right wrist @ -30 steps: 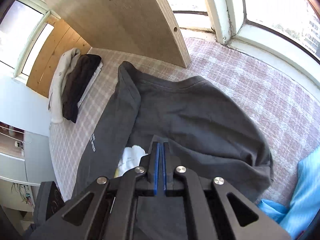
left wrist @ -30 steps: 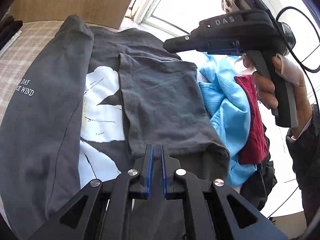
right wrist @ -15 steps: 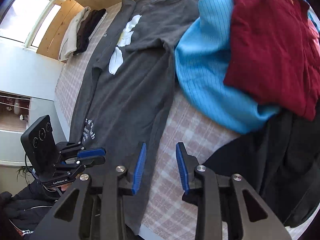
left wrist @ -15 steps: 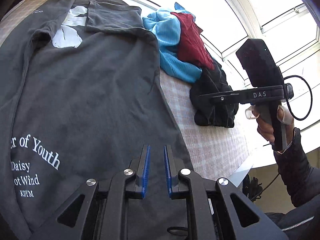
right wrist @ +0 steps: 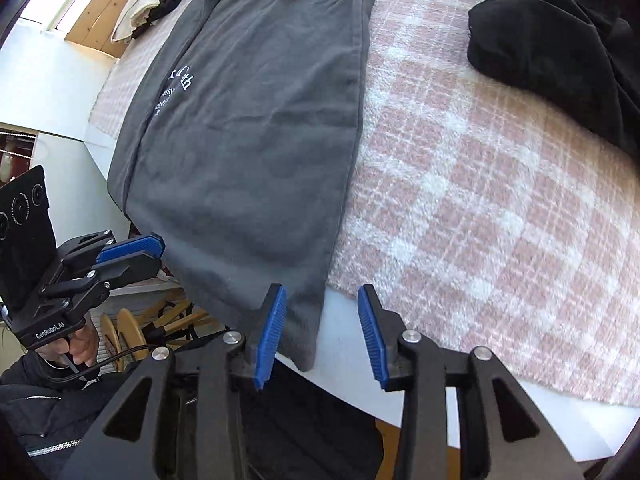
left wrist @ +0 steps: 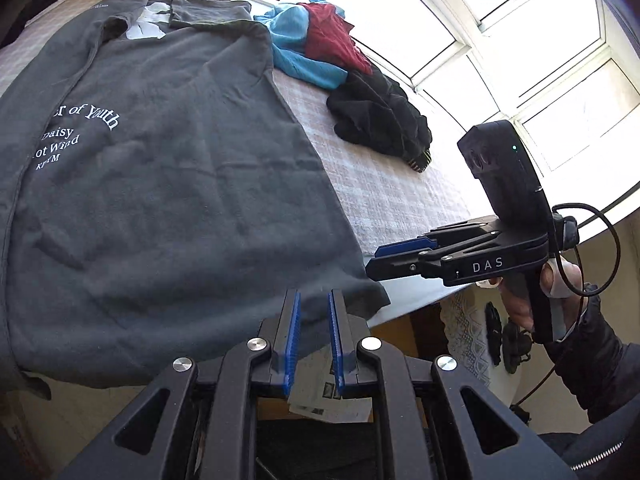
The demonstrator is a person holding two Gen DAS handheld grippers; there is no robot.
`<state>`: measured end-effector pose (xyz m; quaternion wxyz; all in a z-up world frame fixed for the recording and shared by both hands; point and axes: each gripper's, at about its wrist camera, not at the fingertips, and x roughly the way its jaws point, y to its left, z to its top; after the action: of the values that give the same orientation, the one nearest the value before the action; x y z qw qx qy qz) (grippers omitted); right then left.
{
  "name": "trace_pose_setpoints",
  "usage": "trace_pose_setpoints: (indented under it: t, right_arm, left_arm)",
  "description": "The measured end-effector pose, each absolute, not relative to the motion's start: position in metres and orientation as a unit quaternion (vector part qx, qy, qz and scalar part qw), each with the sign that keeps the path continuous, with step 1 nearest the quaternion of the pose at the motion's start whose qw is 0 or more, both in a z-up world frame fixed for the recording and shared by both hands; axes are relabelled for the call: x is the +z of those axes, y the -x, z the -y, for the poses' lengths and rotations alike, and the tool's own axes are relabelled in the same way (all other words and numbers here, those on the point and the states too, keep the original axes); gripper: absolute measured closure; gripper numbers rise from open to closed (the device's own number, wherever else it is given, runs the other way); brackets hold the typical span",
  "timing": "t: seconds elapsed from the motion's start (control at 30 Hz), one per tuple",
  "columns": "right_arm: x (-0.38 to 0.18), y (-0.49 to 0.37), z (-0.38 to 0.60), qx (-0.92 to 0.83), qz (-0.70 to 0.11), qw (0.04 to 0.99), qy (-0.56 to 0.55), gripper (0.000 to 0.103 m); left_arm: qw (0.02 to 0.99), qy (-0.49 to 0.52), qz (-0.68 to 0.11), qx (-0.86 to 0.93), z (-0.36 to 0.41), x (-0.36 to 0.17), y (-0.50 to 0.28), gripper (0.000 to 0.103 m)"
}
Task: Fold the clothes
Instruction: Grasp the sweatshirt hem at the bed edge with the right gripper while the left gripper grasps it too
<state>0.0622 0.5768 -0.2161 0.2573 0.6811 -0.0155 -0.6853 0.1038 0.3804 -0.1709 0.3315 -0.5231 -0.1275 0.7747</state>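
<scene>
On the pink checked blanket (right wrist: 480,184), the grey T-shirt (left wrist: 168,184) is lying flat, its hem hanging over the near edge. The right gripper (right wrist: 322,332) is opening, straddling the hem corner without pressing. The left gripper (left wrist: 313,336) is sitting slightly parted, gripping nothing.

The shirt (left wrist: 168,184) is dark grey with white lettering and a white printed patch near its far end. Under it lies a blanket (right wrist: 480,200) checked in pale pink and white, on a white worktop (right wrist: 348,364). Beyond sit a bright blue garment (left wrist: 296,56), a dark red one (left wrist: 332,36) and a black one (left wrist: 380,120), perhaps with a striped cuff. Both tools (left wrist: 314,340) (right wrist: 322,336) are black with blue pads (right wrist: 272,328).
</scene>
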Motion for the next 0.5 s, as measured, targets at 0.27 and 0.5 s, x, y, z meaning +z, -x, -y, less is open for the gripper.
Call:
trace_pose_setpoints:
  t: [0.27, 0.5]
  right_arm:
    - [-0.218, -0.098, -0.563, -0.686, 0.011, 0.278, -0.673, 0.095]
    - [-0.192, -0.093, -0.572, -0.667, 0.124, 0.3, -0.671, 0.095]
  left_arm:
    - [0.354, 0.474, 0.009, 0.806, -0.424, -0.168, -0.146, 0.086]
    - [0.338, 0.38, -0.096, 0.855, -0.455, -0.15, -0.162, 0.078]
